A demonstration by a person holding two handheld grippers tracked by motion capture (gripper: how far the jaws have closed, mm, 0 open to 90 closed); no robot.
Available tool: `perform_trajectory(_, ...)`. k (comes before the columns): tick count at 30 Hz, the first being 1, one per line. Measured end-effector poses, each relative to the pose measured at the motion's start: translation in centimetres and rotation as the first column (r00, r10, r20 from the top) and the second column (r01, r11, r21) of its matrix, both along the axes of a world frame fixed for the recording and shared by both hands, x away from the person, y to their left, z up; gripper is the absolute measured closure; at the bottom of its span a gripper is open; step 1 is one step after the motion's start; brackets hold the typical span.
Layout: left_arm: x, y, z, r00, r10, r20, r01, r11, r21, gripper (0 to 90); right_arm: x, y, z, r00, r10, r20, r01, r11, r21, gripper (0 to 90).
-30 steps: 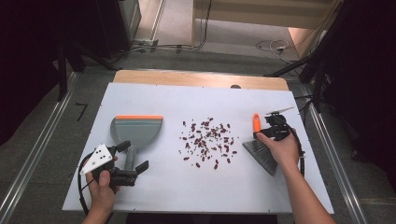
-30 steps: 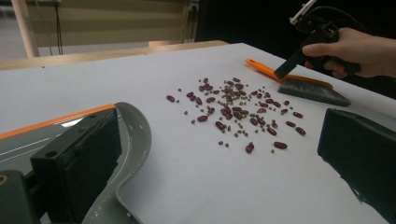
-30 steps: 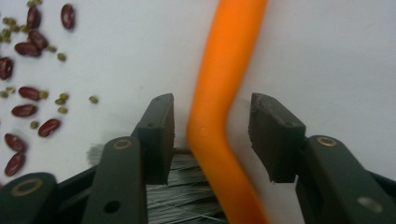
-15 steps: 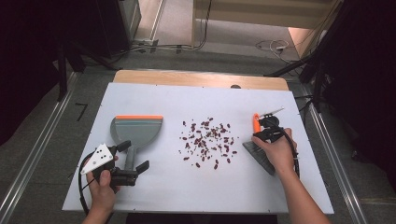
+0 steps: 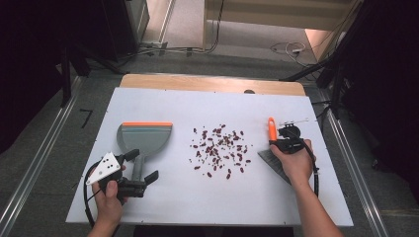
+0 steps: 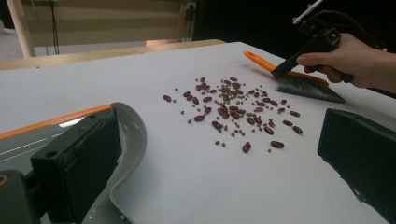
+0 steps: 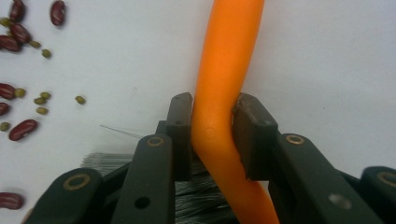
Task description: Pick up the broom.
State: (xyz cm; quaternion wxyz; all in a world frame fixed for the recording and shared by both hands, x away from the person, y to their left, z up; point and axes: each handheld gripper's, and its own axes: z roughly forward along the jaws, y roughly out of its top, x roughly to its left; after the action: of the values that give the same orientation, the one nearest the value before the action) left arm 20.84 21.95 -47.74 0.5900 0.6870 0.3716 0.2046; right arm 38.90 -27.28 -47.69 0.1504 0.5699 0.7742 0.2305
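Beans [image 5: 219, 148] lie to the left of my right hand-held gripper [image 5: 283, 144], clamped on the brush [image 7: 224, 98] handle; my left hand-held gripper [image 5: 140, 167] gapes astride the dustpan [image 5: 145, 138] handle.

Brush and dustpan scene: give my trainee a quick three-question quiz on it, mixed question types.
1. True or false: the right tongs are shut on the orange handle of the brush.
2. Multiple choice: the beans lie
A. inside the dustpan
B. loose on the table between dustpan and brush
C. under the brush bristles
3. Fill in: the left tongs stand open around the handle of the ___.

Key:
1. True; both pads press the handle in the right gripper view.
2. B; they are scattered on the white table.
3. The dustpan.
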Motion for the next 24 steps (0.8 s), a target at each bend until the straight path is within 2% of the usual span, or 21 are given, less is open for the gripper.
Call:
perform_trajectory(1,0.0,0.0,0.0,1.0000,0.000,0.000,0.000,1.0000,0.000,0.7,0.0,0.0,0.0,1.0000,0.000,0.000,0.000,1.000,0.000,67.5)
perform_trajectory(2,0.1,0.1,0.0,1.0000,0.001,0.000,-0.001,1.0000,0.003,0.7,-0.5,-0.2,0.3,0.9992,0.013,0.039,-0.014,1.000,0.023,67.5)
perform_trajectory(3,0.1,0.1,0.0,1.0000,0.001,0.000,-0.001,1.0000,0.003,0.7,-0.9,-0.3,0.4,0.9982,0.003,0.061,-0.005,0.999,0.034,67.6)
perform_trajectory(4,0.1,0.1,0.0,1.0000,0.001,0.000,-0.001,1.0000,0.000,0.7,-0.9,-0.3,0.4,0.9982,0.003,0.061,-0.005,0.999,0.034,67.6)
perform_trajectory(6,0.0,0.2,0.0,1.0000,0.002,0.000,-0.002,1.0000,0.005,0.7,-1.6,-0.7,0.7,0.9935,0.016,0.113,-0.023,0.998,0.063,67.7)
perform_trajectory(7,0.0,0.2,0.0,1.0000,0.001,0.001,-0.001,1.0000,0.005,0.7,-2.3,-1.1,0.9,0.9857,0.026,0.166,-0.043,0.994,0.097,67.8)
perform_trajectory(8,0.0,0.1,0.0,1.0000,0.001,0.001,-0.001,1.0000,0.005,0.7,-2.7,-1.3,1.0,0.9806,0.023,0.194,-0.042,0.995,0.094,67.8)
perform_trajectory(9,0.0,0.1,0.0,1.0000,0.000,0.002,0.000,1.0000,0.005,0.7,-2.7,-1.3,1.0,0.9806,0.023,0.194,-0.042,0.995,0.094,67.8)
perform_trajectory(10,0.0,0.0,0.0,1.0000,-0.001,0.002,0.001,1.0000,0.004,0.7,-3.5,-1.7,1.1,0.9702,0.007,0.242,-0.037,0.993,0.117,67.9)
perform_trajectory(13,-0.1,-0.2,0.1,1.0000,-0.004,0.004,0.004,1.0000,0.008,0.7,-4.7,-2.4,1.4,0.9488,-0.014,0.315,-0.042,0.985,0.170,68.0)
perform_trajectory(14,-0.1,-0.2,0.1,1.0000,-0.004,0.004,0.004,1.0000,0.008,0.7,-4.7,-2.4,1.4,0.9488,-0.014,0.315,-0.042,0.985,0.170,68.0)
perform_trajectory(15,-0.1,-0.3,0.1,1.0000,-0.007,0.005,0.007,0.9999,0.008,0.7,-5.4,-2.8,1.6,0.9340,-0.028,0.356,-0.046,0.979,0.197,68.1)
perform_trajectory(16,-0.2,-0.4,0.2,0.9999,-0.008,0.007,0.008,0.9999,0.010,0.7,-5.8,-3.0,1.7,0.9237,-0.030,0.382,-0.058,0.975,0.216,68.1)
perform_trajectory(17,-0.2,-0.5,0.3,0.9999,-0.013,0.009,0.013,0.9999,0.012,0.7,-5.8,-3.0,1.7,0.9237,-0.030,0.382,-0.058,0.975,0.216,68.1)
perform_trajectory(18,-0.3,-0.6,0.4,0.9998,-0.017,0.011,0.017,0.9998,0.014,0.7,-6.6,-3.3,1.9,0.9075,-0.045,0.418,-0.057,0.972,0.228,68.2)
perform_trajectory(19,-0.4,-0.7,0.4,0.9997,-0.020,0.015,0.020,0.9997,0.014,0.7,-6.8,-3.5,1.9,0.8999,-0.053,0.433,-0.061,0.968,0.244,68.2)
perform_trajectory(21,-0.5,-1.1,0.6,0.9995,-0.024,0.021,0.023,0.9996,0.016,0.8,-7.1,-3.7,2.2,0.8880,-0.060,0.456,-0.055,0.971,0.234,68.4)
perform_trajectory(22,-0.5,-1.1,0.6,0.9995,-0.024,0.021,0.023,0.9996,0.016,0.8,-7.3,-3.8,2.3,0.8785,-0.064,0.473,-0.059,0.969,0.242,68.4)
perform_trajectory(24,-0.5,-1.3,0.7,0.9995,-0.022,0.023,0.021,0.9995,0.024,0.7,-7.6,-4.0,2.5,0.8661,-0.076,0.494,-0.065,0.963,0.262,68.5)
